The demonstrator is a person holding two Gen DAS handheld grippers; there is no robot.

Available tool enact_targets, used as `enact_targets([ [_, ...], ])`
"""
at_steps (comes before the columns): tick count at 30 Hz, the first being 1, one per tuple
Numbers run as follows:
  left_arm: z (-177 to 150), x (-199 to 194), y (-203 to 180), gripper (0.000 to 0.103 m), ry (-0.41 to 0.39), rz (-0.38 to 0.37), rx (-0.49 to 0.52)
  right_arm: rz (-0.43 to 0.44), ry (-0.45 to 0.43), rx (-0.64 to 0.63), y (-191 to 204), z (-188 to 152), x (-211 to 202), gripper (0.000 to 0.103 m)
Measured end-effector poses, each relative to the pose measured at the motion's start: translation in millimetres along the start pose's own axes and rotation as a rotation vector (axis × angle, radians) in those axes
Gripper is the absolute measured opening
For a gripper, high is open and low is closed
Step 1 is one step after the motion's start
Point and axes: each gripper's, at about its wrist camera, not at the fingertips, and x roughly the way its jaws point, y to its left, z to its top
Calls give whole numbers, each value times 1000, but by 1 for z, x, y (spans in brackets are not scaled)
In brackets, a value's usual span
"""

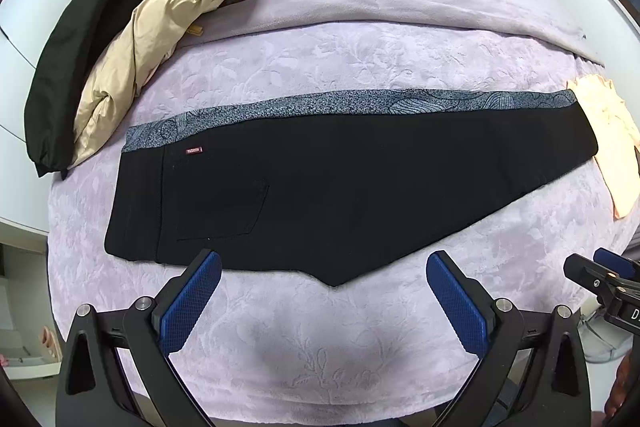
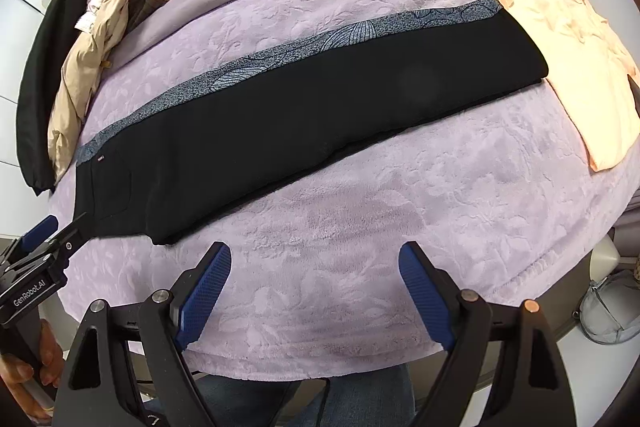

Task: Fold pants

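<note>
Black pants point(image 1: 340, 187) with a grey patterned side stripe point(image 1: 340, 103) lie flat on the lilac bed, folded lengthwise, waist at the left and leg ends at the right. They also show in the right wrist view point(image 2: 300, 107). My left gripper point(image 1: 324, 263) is open and empty, just above the bed at the pants' near edge by the crotch point. My right gripper point(image 2: 316, 255) is open and empty over the bare blanket, short of the pants' near edge. The left gripper's tip shows at the right wrist view's left edge point(image 2: 52, 235), near the waist corner.
A lilac embossed blanket point(image 1: 320, 347) covers the bed. A pile of clothes, beige coat point(image 1: 128, 67) and black jacket point(image 1: 80, 27), lies at the back left. A folded peach garment point(image 2: 580, 59) lies at the right, by the pants' leg ends.
</note>
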Motion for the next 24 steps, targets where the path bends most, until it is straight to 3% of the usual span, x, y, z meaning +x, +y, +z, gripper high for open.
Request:
enact_targets([
  [15,0,5,-28,103,167,-178,44,11,43,46,-16,-8,10,88],
  [24,0,5,-43,103,180,-155,70,14,59,73,-30,-11,14,88],
])
